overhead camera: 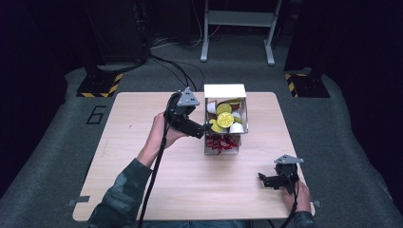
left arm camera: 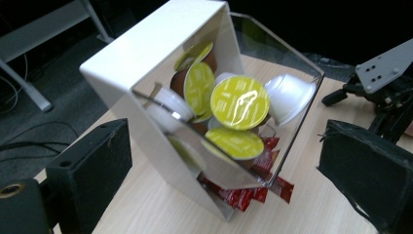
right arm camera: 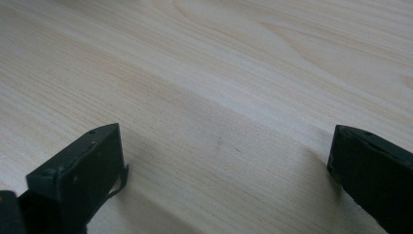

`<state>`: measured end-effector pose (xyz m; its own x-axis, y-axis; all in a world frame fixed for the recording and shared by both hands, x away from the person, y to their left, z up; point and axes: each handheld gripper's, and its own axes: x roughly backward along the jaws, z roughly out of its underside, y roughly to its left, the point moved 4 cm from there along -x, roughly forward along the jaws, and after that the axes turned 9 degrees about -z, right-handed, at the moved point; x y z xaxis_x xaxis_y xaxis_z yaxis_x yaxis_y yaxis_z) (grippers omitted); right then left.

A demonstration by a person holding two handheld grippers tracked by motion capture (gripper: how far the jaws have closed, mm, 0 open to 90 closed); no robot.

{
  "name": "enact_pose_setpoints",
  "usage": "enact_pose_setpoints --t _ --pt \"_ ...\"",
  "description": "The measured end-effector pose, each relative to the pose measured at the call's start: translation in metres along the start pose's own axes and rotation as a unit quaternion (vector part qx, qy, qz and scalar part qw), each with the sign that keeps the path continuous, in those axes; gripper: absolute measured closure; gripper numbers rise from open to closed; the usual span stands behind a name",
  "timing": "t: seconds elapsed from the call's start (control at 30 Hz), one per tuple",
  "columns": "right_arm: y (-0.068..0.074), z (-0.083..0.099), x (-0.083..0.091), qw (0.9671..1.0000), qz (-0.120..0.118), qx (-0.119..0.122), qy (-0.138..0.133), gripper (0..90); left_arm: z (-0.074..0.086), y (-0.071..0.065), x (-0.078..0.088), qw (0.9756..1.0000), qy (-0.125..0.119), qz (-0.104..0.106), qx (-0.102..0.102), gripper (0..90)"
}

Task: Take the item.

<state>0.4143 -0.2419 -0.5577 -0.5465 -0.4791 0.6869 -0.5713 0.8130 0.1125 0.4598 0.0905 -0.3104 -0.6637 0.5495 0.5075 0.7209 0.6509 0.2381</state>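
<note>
Coffee capsules (left arm camera: 239, 102) sit heaped behind the clear front of a white dispenser box (overhead camera: 225, 91) near the middle of the wooden table (overhead camera: 142, 156), slightly toward twelve o'clock in the high view, and the left gripper (overhead camera: 207, 127) is right at that box's nine o'clock side. In the left gripper view its two black jaws stand wide apart with nothing between them, the box framed in the gap — yellow-green foil lids, white cups and a couple of brown ones piled against the transparent panel. Below the capsules, in the open bottom slot of the box, lie red sachets (left arm camera: 253, 192), some of them poking out onto the table. The person's left hand (overhead camera: 159, 135) grips the tool from about eight o'clock of the box, a patterned sleeve (overhead camera: 121, 192) trailing back to the table's near edge and a black cable running down beside it. The right gripper (overhead camera: 261, 178) rests low on the table at roughly five o'clock from the box and well apart from it, its jaws pointing toward nine o'clock; the right gripper view shows them spread wide over bare wood grain, empty. The right hand (overhead camera: 297, 194) holds it near the table's corner. Beyond the table, at twelve o'clock, stands a grey metal frame (overhead camera: 237, 28) on the dark carpet, and black-and-yellow striped bases (overhead camera: 100, 85) sit at ten and two o'clock.
</note>
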Motion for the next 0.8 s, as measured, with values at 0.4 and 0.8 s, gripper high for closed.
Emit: enact_pose_setpoints --t 0.4,0.8 --pt "0.000 0.000 0.000 1.0000 0.000 0.002 0.000 0.0 -0.011 -0.013 -0.032 0.9994 0.007 0.024 -0.024 12.4" --pt "0.000 0.000 0.000 1.0000 0.000 0.002 0.000 0.0 -0.012 -0.016 -0.061 0.9979 0.030 0.038 -0.045 18.8"
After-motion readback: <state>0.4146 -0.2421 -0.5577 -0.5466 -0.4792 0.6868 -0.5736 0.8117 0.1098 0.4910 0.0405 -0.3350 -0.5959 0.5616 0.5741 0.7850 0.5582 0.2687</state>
